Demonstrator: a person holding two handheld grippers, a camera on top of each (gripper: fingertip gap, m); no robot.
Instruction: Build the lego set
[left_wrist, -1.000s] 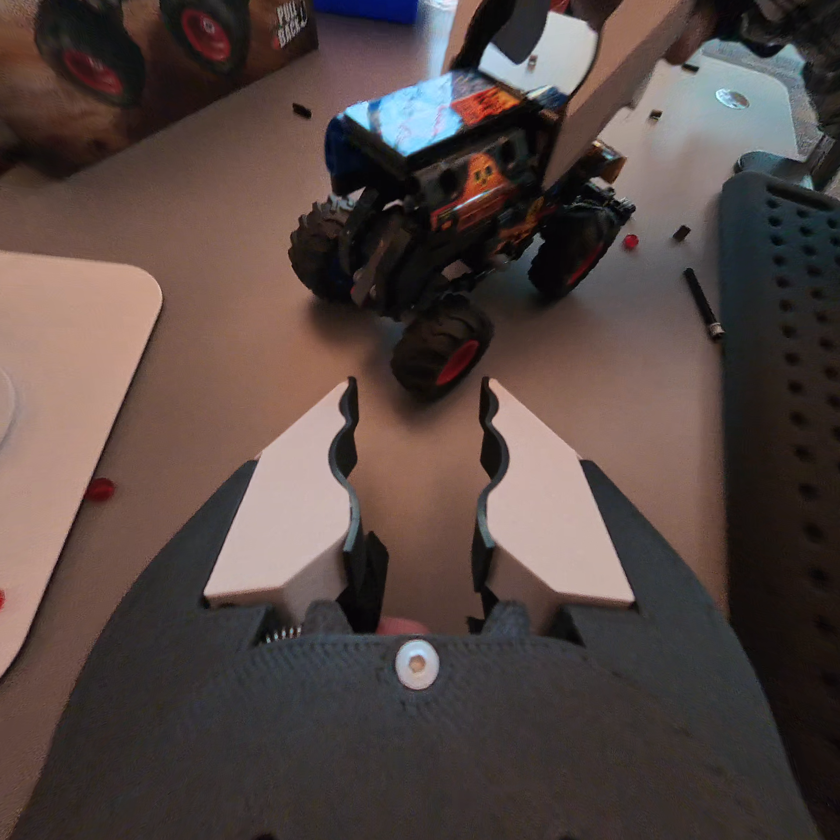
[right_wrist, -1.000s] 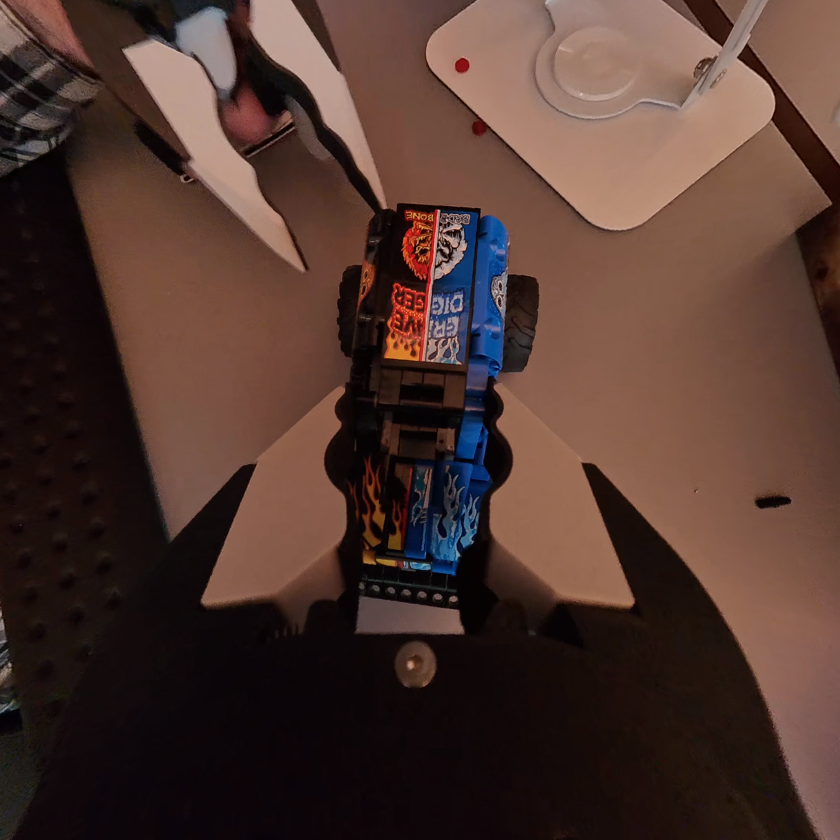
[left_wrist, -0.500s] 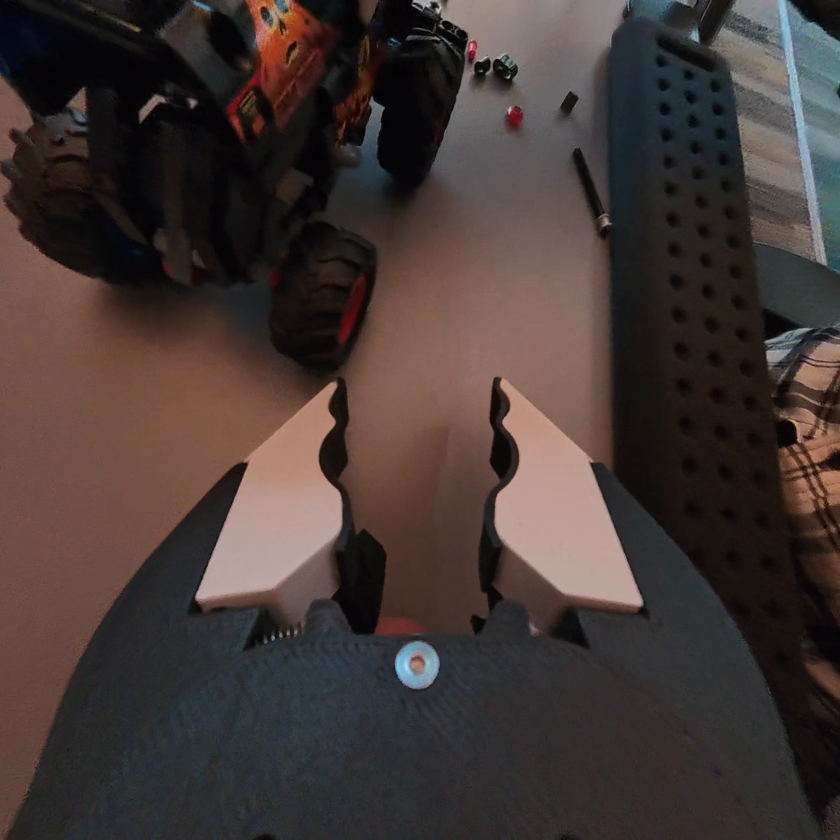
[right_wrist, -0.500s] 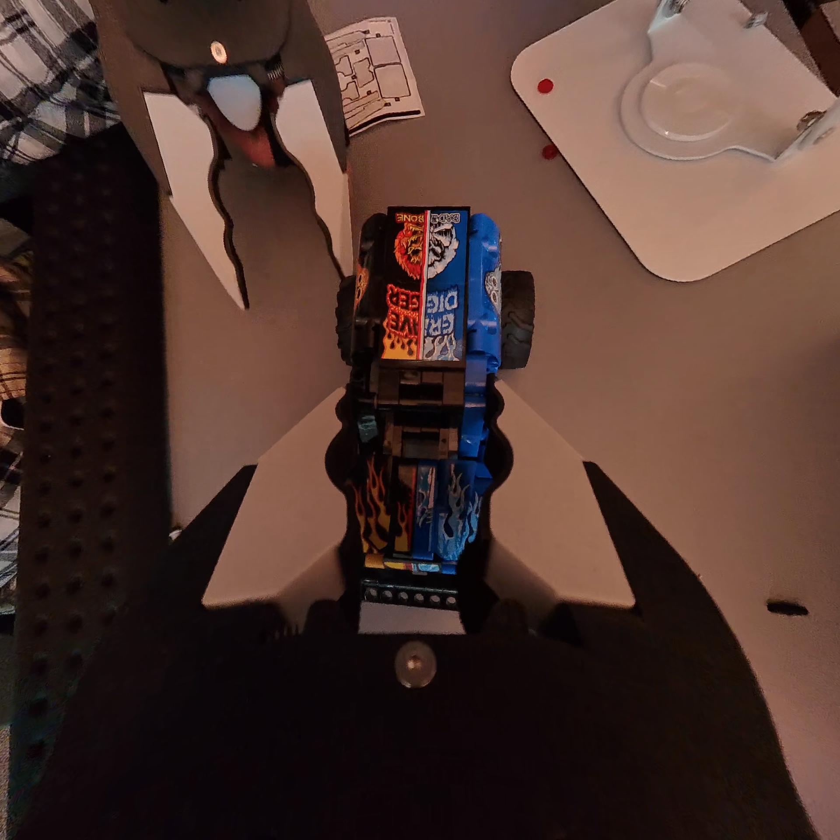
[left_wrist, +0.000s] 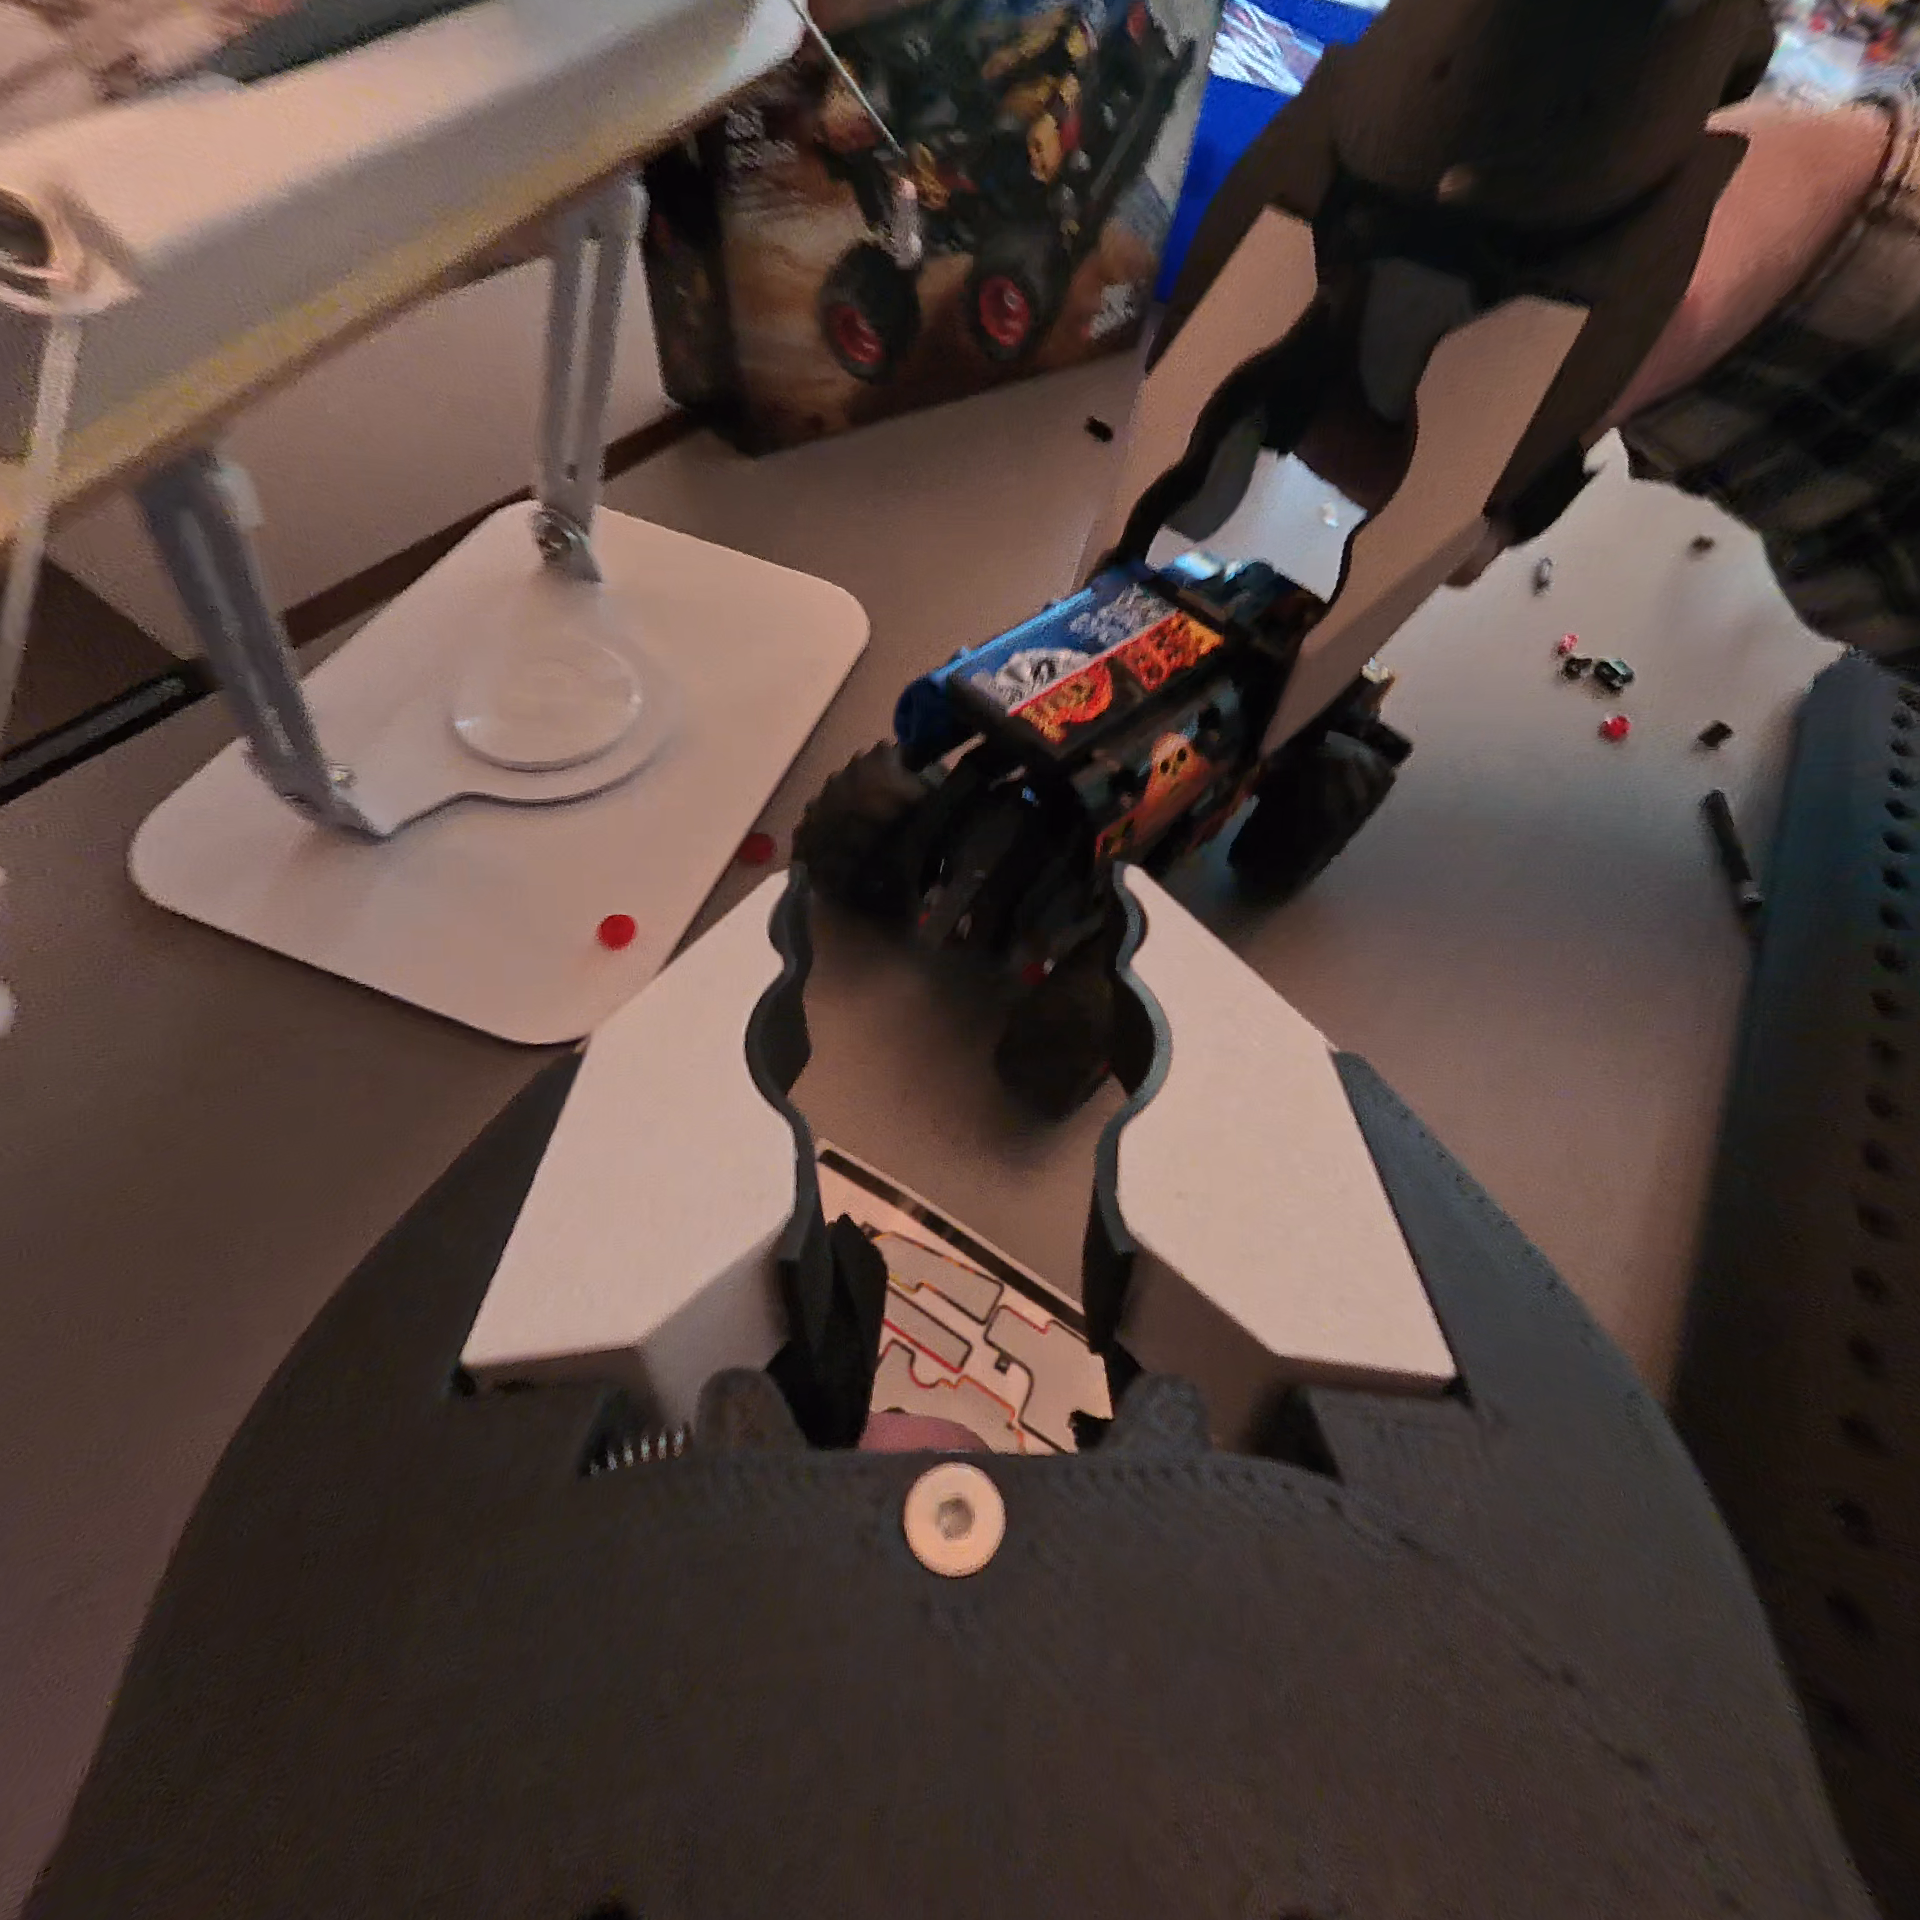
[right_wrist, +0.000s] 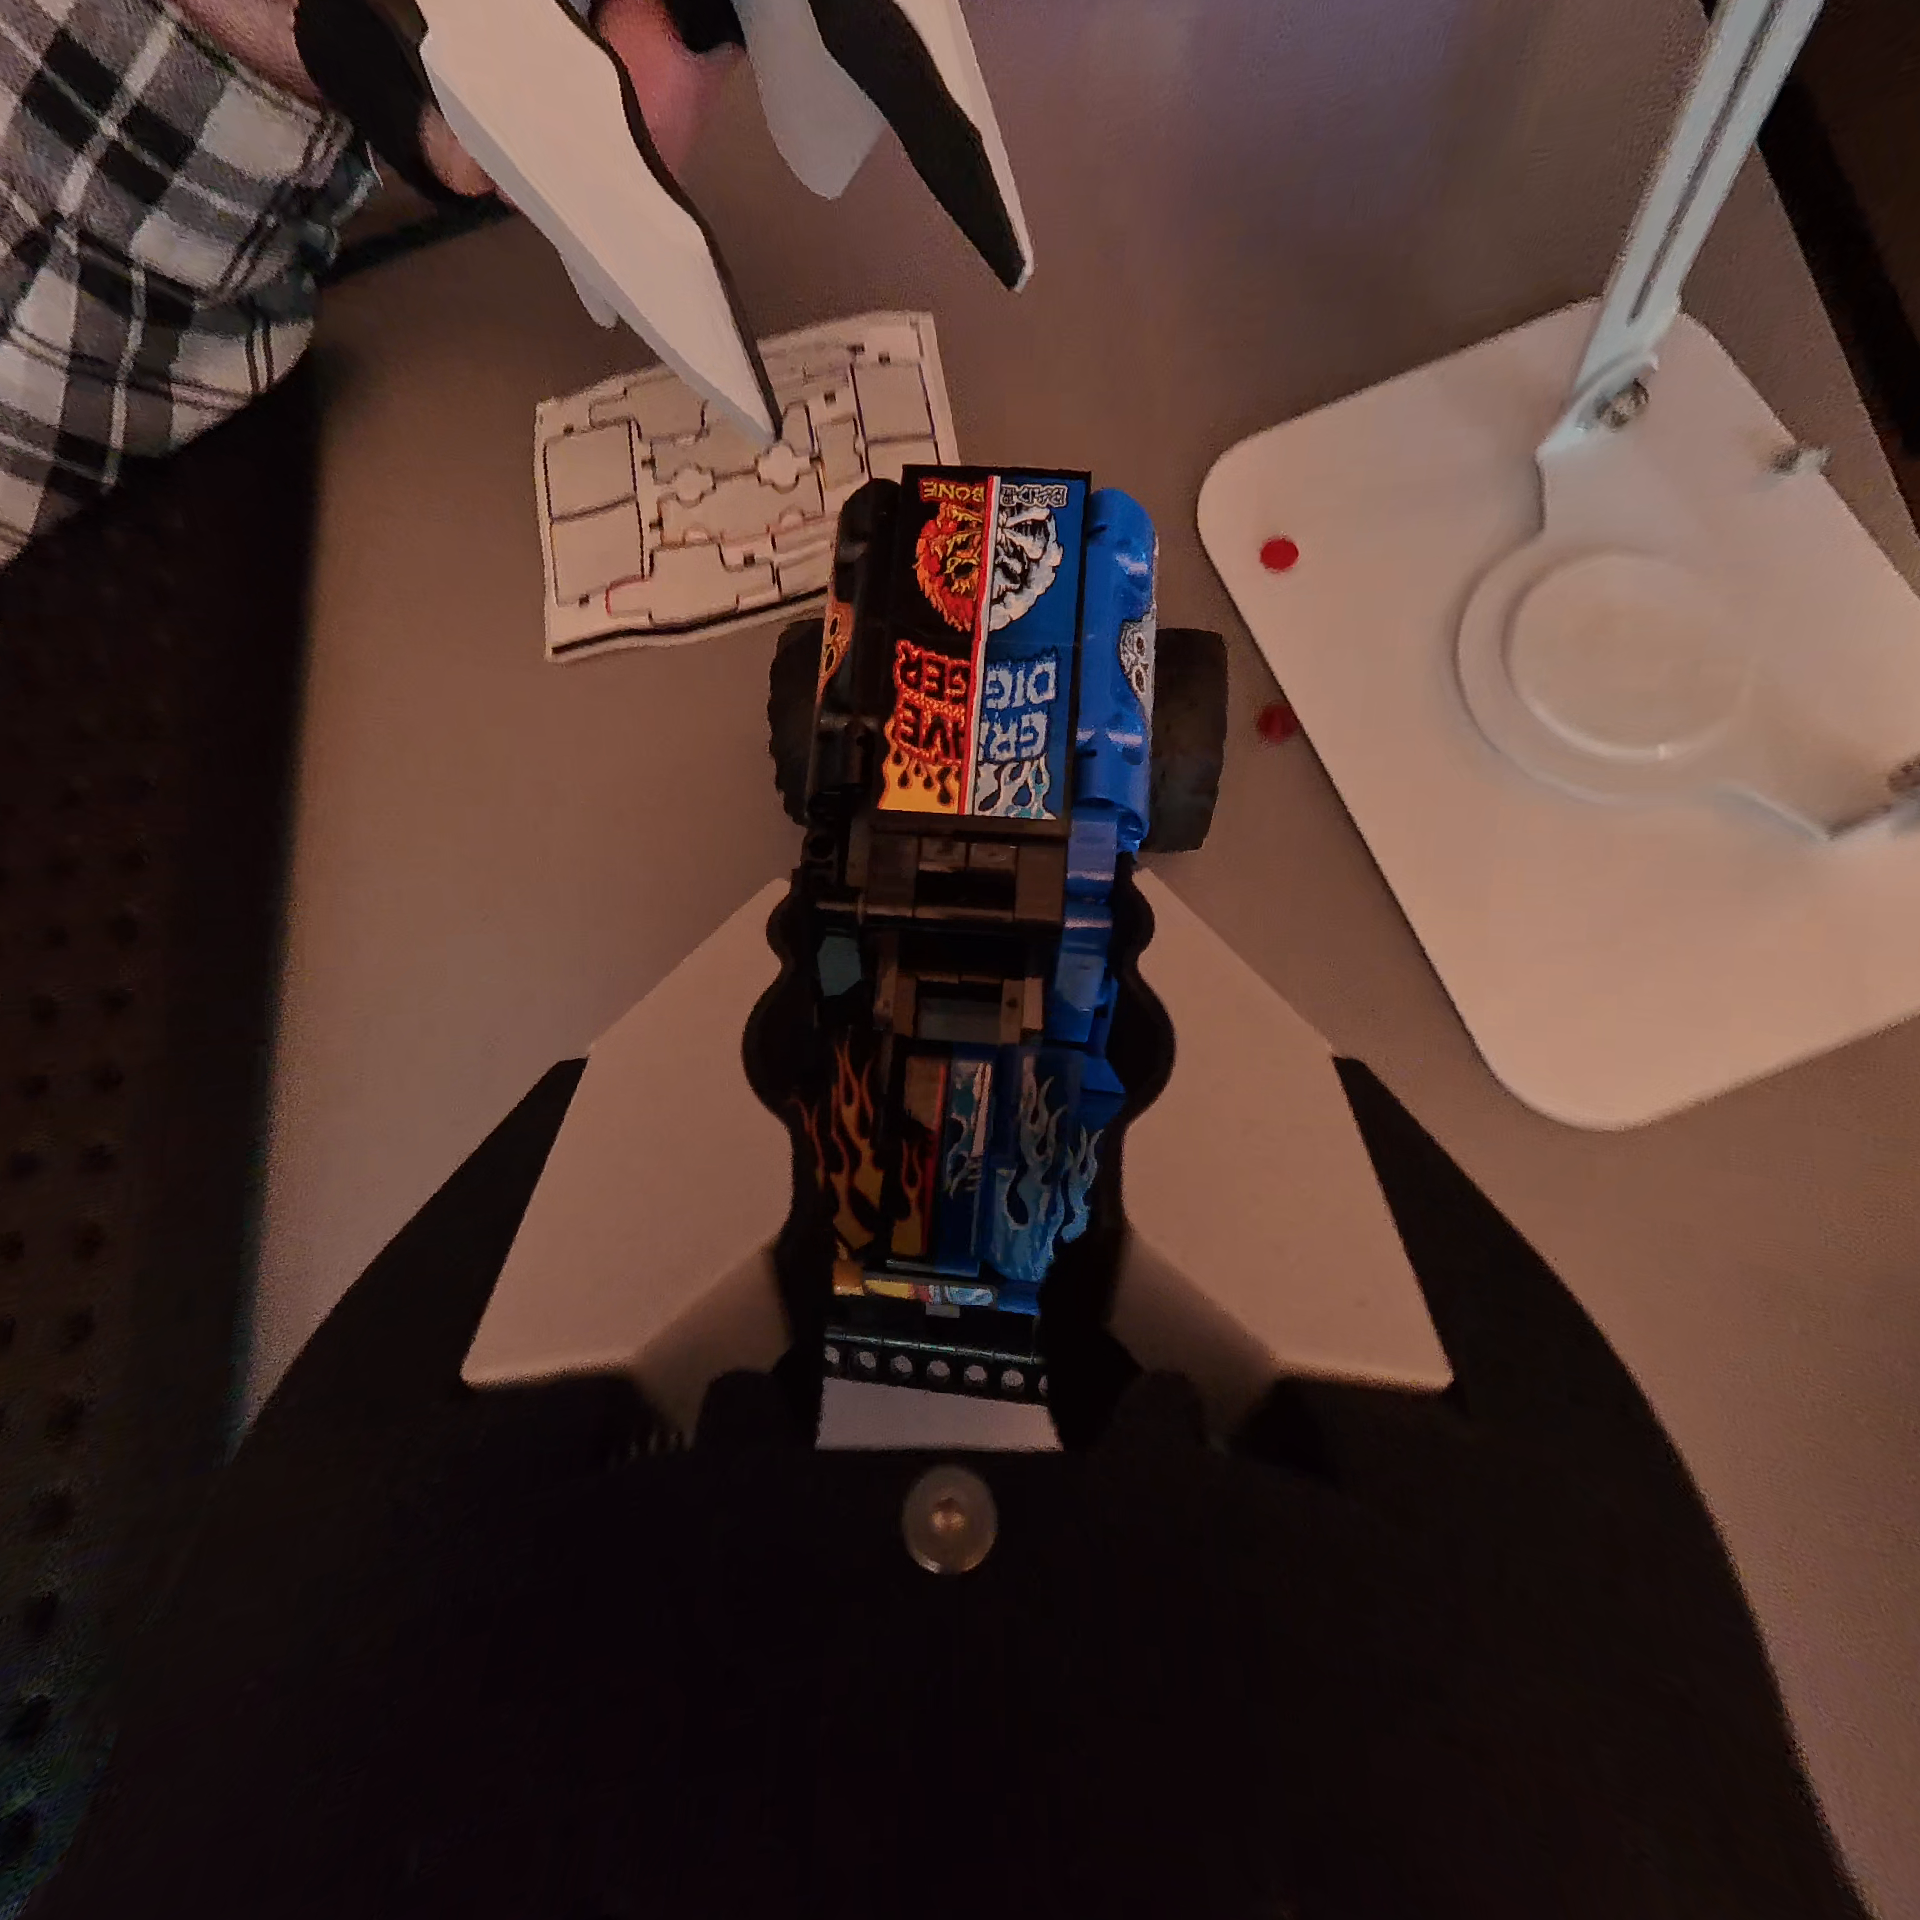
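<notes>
**Inspection: worktop, tongs and truck**

Surface: a plain grey-brown worktop (left_wrist: 312, 1195) under dim, warm light. Ahead and to the left of the left tongs (left_wrist: 956, 914) stands a white stand base (left_wrist: 416, 883) with slanted metal legs; one red stud (left_wrist: 617, 930) lies on it and another (left_wrist: 755, 848) just off its edge. Beyond it, at the far edge, is the printed set box (left_wrist: 914, 208). To the right of the left tongs runs a dark perforated mat (left_wrist: 1849, 1143), with a black pin (left_wrist: 1730, 847) and a scatter of small red and black parts (left_wrist: 1595, 675) beside it. A white sticker sheet (right_wrist: 727, 488) lies flat, directly under the left tongs. A plaid sleeve (right_wrist: 135, 239) shows behind the left tongs in the right wrist view.

Tongs: the left tongs are apart and hold nothing. The right tongs (right_wrist: 961, 914) are clamped on the lego truck (right_wrist: 977, 831) across its body, wheels on the worktop. The truck sits just ahead of the left tongs' tips, its nearest tyre between them in the left wrist view.

Change from half a second earlier: the left tongs have swung away from the mat side and now face the stand base and box; the sticker sheet has come into view beneath them. The truck and the right tongs' grip are unchanged.
</notes>
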